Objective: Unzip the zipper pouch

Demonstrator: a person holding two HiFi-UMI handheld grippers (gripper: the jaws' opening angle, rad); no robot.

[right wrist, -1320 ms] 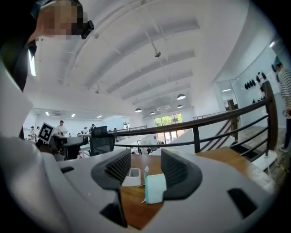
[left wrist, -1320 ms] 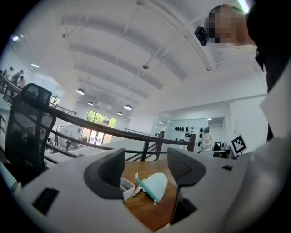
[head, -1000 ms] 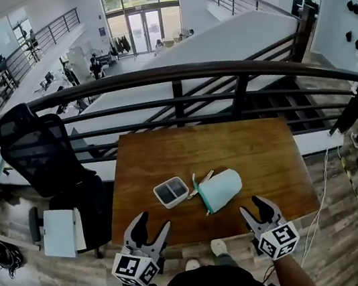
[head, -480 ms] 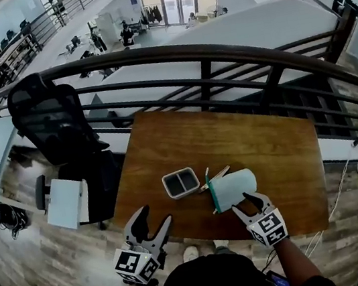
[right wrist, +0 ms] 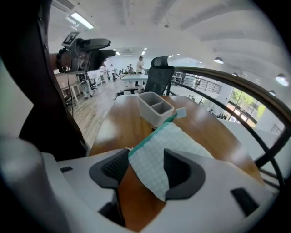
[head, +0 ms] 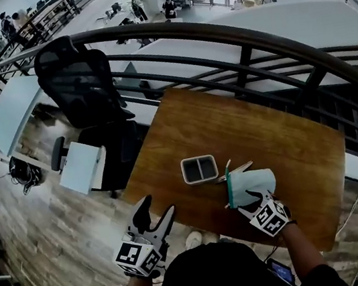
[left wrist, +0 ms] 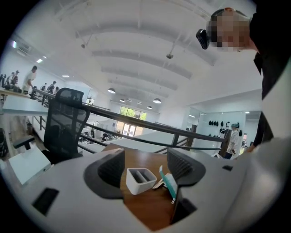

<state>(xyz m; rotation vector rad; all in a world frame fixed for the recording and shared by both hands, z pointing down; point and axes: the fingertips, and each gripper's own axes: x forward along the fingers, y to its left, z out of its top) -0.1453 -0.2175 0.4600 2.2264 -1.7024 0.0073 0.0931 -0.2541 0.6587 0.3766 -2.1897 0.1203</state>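
Note:
A pale checked zipper pouch (head: 253, 185) with a green zip edge (head: 230, 190) lies flat on the brown table (head: 286, 134). My right gripper (head: 256, 199) is tilted down over the pouch's near edge. In the right gripper view the pouch's near corner (right wrist: 157, 169) lies between the pads (right wrist: 178, 169), which stand apart from it; the jaws have just been opening. My left gripper (head: 159, 207) hovers open at the table's near-left edge, holding nothing. The left gripper view shows the pouch (left wrist: 170, 182) ahead between its open jaws (left wrist: 145, 164).
A white two-compartment tray (head: 199, 169) sits just left of the pouch, with small pale items (head: 236, 169) beside the zip's far end. A black railing (head: 237, 41) runs behind the table. A black office chair (head: 80, 81) and a white cabinet (head: 82, 167) stand to the left.
My right gripper has come forward and down from the table's near edge onto the pouch's near corner. The left gripper has barely shifted. The head view has swung to the left.

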